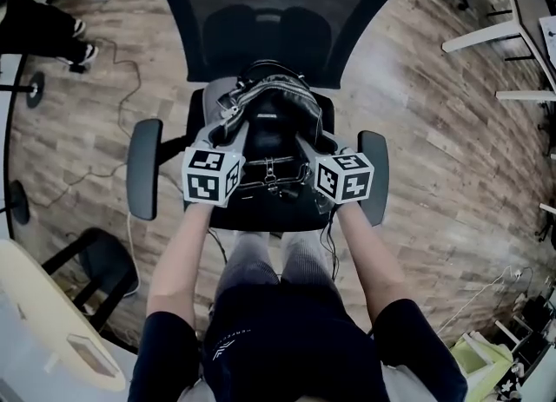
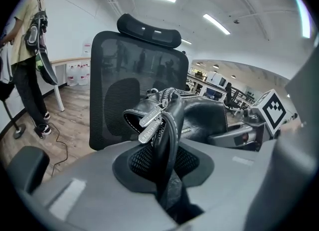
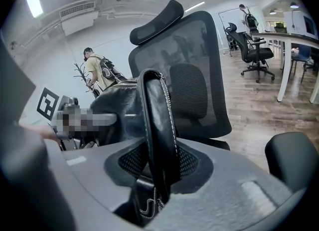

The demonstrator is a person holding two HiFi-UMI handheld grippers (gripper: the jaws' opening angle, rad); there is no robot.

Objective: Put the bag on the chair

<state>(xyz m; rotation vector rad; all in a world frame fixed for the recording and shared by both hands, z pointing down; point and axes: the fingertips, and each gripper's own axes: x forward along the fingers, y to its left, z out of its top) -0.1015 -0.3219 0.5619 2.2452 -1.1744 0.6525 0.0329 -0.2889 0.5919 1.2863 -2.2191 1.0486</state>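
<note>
The bag (image 1: 274, 101) is black leather with pale stitching along its straps, soft and slumped, its top gaping open. It sits on the seat of the chair (image 1: 261, 214), just ahead of both grippers and between them, close against the mesh backrest.

The left gripper (image 1: 228, 131) is clamped on one of the bag's straps, which rises out of its jaws towards the bag. The right gripper (image 1: 317, 140) has the other strap standing between its jaws, but a dark gap shows beside the strap (the pads do not seem to press on it).

Only the head view shows the chair's two armrests (image 1: 143, 168) outboard of each gripper, and the person's forearms behind them.

The left gripper view adds two metal zip pulls (image 2: 149, 120) hanging just ahead of its jaws, the chair's headrest (image 2: 149, 30) above, and the right gripper (image 2: 239, 135) off to its right, beside the bag.

The right gripper view shows the stitched strap (image 3: 157, 120) upright and edge-on, with a buckle low between the jaws. Far beyond the chair it shows a standing person (image 3: 99, 73) and another office chair (image 3: 251, 45).
</note>
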